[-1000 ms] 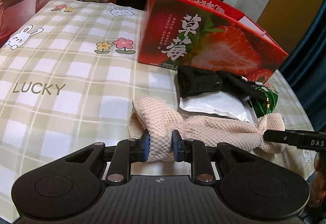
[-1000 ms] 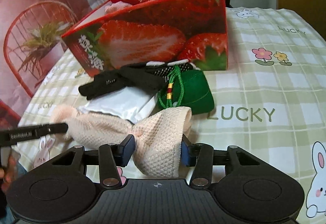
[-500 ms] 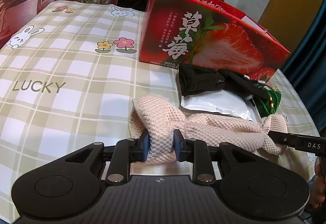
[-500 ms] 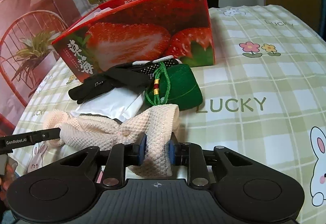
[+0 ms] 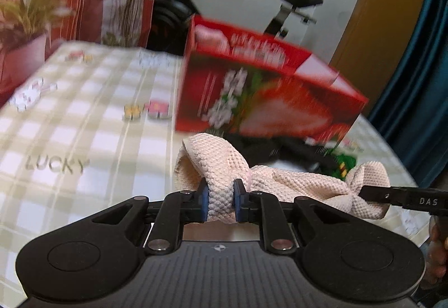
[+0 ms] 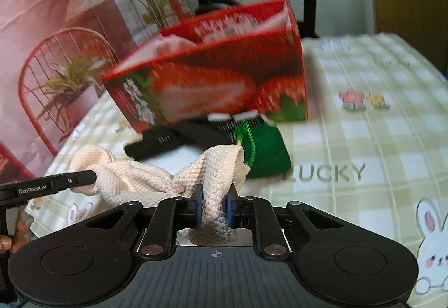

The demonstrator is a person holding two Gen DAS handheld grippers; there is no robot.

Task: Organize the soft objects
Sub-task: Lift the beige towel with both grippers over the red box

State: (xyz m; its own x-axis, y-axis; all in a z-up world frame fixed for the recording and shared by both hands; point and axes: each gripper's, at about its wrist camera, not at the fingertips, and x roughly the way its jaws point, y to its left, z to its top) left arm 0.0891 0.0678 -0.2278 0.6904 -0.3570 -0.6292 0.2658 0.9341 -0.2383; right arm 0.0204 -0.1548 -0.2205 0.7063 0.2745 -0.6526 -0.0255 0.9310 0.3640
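Now towel (image 5: 296,182) higher off tablecloth (image 5: 84,139).

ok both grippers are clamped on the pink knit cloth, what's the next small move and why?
Probably carry the pink knit cloth forward over the open strawberry box. The left gripper and right gripper each pinch one end, the cloth looks raised off the tablecloth, and the box stands just beyond the black item and green pouch.

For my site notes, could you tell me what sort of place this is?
Probably a home room: a table under a checked bunny tablecloth, an exercise bike behind it, and a potted plant.
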